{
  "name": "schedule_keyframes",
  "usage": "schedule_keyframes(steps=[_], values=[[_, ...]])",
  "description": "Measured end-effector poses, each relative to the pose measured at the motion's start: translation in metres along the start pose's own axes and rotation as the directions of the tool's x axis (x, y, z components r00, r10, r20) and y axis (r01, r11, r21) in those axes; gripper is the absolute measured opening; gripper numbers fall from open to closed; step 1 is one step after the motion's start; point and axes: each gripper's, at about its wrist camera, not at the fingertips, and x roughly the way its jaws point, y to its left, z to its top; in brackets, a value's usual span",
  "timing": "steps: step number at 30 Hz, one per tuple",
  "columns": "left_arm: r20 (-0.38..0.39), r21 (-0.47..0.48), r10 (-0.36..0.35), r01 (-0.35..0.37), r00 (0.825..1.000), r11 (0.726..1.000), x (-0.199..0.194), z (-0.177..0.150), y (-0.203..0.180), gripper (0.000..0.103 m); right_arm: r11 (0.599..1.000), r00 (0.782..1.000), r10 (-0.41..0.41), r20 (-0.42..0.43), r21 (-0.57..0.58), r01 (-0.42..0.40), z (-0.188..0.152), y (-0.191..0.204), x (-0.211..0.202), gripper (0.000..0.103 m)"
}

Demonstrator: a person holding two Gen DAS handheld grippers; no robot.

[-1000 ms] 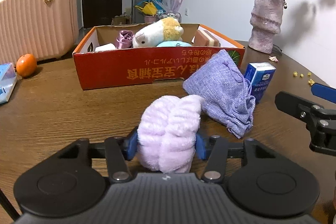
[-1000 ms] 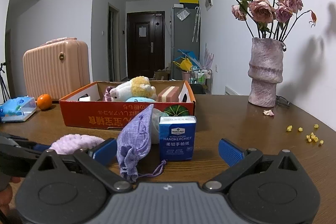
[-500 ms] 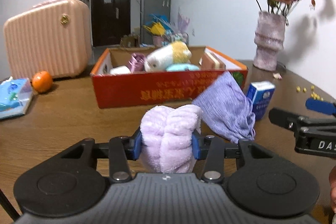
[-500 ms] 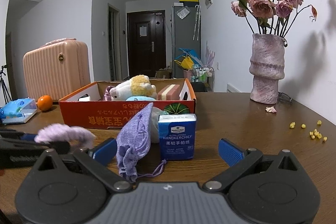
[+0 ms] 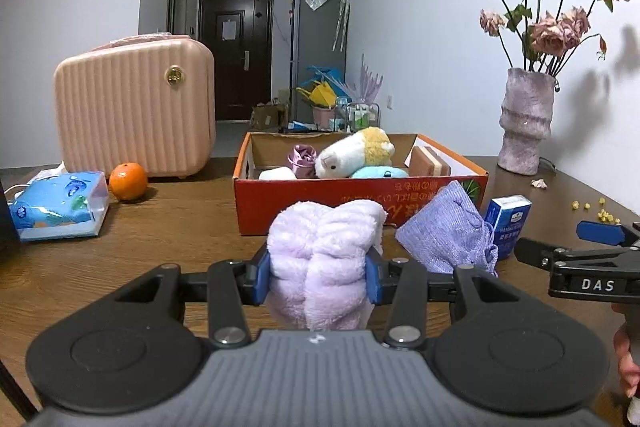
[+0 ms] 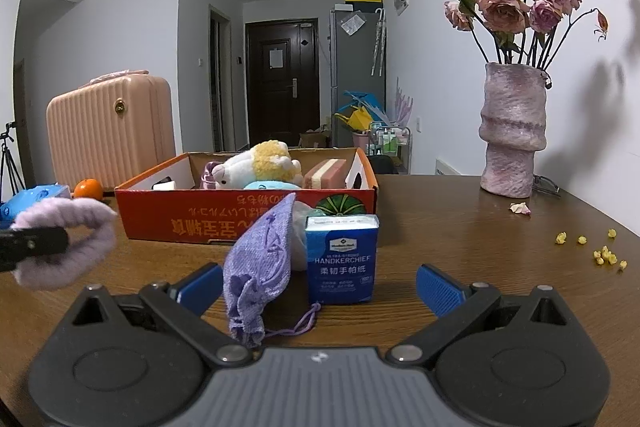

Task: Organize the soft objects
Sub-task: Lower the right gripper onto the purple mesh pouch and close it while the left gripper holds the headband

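Note:
My left gripper (image 5: 318, 273) is shut on a fluffy lilac headband (image 5: 324, 259) and holds it above the wooden table, in front of the red cardboard box (image 5: 320, 205). The same headband (image 6: 66, 239) shows at the left edge of the right wrist view, lifted off the table. Inside the box lie a white and yellow plush (image 5: 354, 151), a pale blue plush, a pink satin piece and a striped sponge. A lilac drawstring pouch (image 6: 260, 267) leans by the box. My right gripper (image 6: 318, 285) stands open, with the pouch and a blue handkerchief pack (image 6: 342, 259) ahead of its fingers.
A pink suitcase (image 5: 136, 107), an orange (image 5: 128, 181) and a blue tissue pack (image 5: 60, 205) stand at the left. A pink vase (image 6: 512, 131) of dried roses is at the back right, with yellow crumbs (image 6: 600, 251) and a petal on the table.
My left gripper has risen with the lilac headband, lifting it off the table and squeezing it a little tighter. The right gripper has kept still.

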Motion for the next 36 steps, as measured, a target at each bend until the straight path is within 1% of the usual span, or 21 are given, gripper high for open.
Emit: schedule_keyframes(steps=[5, 12, 18, 21, 29, 36], values=[[0.021, -0.005, 0.017, -0.017, 1.000, 1.000, -0.008, 0.001, 0.005, 0.045, 1.000, 1.000, -0.001, -0.002, -0.012, 0.001, -0.001, 0.002, 0.001, 0.103], [0.031, -0.009, 0.022, -0.022, 0.999, 1.000, -0.012, 0.001, 0.009, 0.045, 0.998, 1.000, -0.013, -0.011, -0.058, 0.013, -0.004, 0.010, 0.004, 0.103], [0.038, -0.007, 0.025, -0.025, 0.999, 1.000, -0.012, 0.001, 0.007, 0.045, 0.996, 1.000, 0.018, -0.012, -0.090, -0.019, -0.005, 0.019, 0.006, 0.103], [0.039, -0.010, 0.032, -0.032, 0.999, 0.999, -0.012, 0.001, 0.008, 0.045, 0.993, 0.999, 0.031, -0.025, -0.110, -0.034, -0.006, 0.026, 0.010, 0.102], [0.037, -0.012, 0.040, -0.039, 0.999, 0.999, -0.011, 0.001, 0.009, 0.045, 0.989, 0.994, 0.077, -0.075, -0.117, -0.085, -0.004, 0.044, 0.027, 0.101], [0.037, -0.013, 0.038, -0.038, 0.999, 0.999, -0.011, 0.001, 0.009, 0.045, 0.993, 0.990, 0.068, -0.120, -0.092, -0.080, 0.000, 0.049, 0.046, 0.099]])
